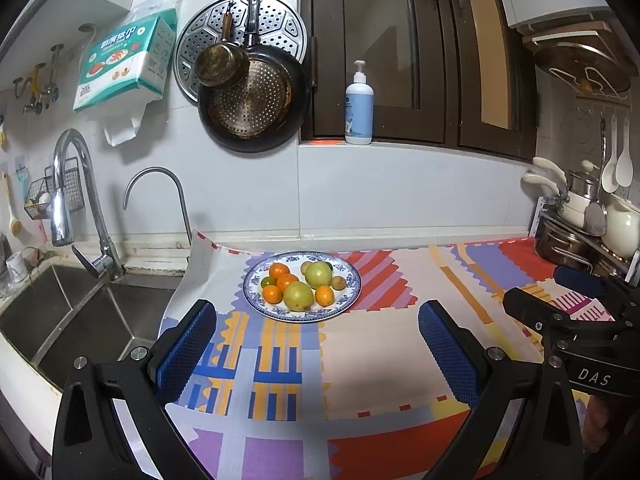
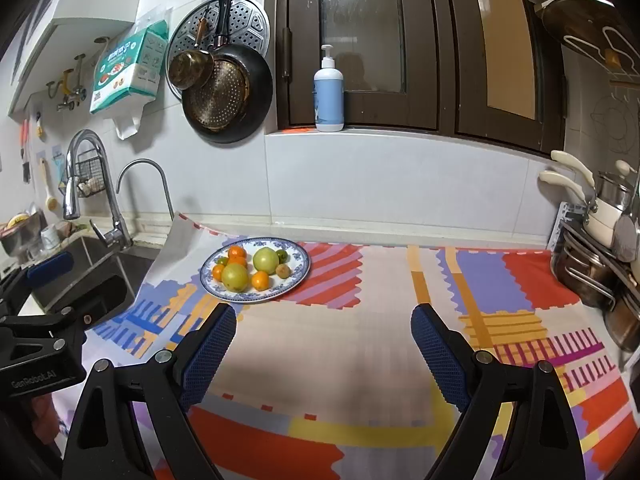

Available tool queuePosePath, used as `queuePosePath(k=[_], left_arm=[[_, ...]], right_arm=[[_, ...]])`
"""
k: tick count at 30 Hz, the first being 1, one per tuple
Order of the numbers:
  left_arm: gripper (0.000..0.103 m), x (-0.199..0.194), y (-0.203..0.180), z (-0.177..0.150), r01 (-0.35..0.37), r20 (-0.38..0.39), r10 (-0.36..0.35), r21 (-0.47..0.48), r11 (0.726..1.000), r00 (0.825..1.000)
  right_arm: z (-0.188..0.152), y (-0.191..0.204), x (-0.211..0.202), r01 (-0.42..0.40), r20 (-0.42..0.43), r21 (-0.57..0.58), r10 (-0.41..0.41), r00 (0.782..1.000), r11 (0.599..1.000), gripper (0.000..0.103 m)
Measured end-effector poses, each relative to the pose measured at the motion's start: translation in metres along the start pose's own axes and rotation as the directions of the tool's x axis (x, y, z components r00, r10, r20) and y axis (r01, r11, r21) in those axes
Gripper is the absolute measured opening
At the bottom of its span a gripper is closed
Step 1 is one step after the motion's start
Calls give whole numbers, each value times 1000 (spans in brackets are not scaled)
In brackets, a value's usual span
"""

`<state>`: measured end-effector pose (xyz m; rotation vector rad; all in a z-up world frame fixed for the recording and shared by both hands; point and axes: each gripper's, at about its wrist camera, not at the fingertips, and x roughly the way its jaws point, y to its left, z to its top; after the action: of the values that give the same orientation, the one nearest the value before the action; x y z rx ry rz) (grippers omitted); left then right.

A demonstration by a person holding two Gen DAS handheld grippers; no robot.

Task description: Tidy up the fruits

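Fruits (image 1: pixel 301 286) all gathered on plate (image 1: pixel 352 292), seemingly finished; left gripper (image 1: pixel 316 344) and right gripper (image 2: pixel 324 344) spread wide, empty, above bench (image 2: pixel 320 340).

Sink (image 1: pixel 72 320) cut by left edge, your view. Small green fruit (image 1: pixel 267 282) half hidden behind oranges (image 1: pixel 279 271). Pots (image 2: pixel 592 276) right side cropped, partly hidden.

Mixed fruits (image 1: pixel 298 286) heaped on patterned plate (image 1: pixel 352 285)
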<state>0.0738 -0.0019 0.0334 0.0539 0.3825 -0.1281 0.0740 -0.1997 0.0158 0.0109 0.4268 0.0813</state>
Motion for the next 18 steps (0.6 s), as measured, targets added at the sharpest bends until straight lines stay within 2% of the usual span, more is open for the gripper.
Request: queuePosePath(k=[18], left_arm=[[103, 5, 1, -2, -1, -14, 1, -7, 1000, 1000]], right_arm=[[1, 2, 3, -6, -9, -7, 6, 1000, 1000, 90]])
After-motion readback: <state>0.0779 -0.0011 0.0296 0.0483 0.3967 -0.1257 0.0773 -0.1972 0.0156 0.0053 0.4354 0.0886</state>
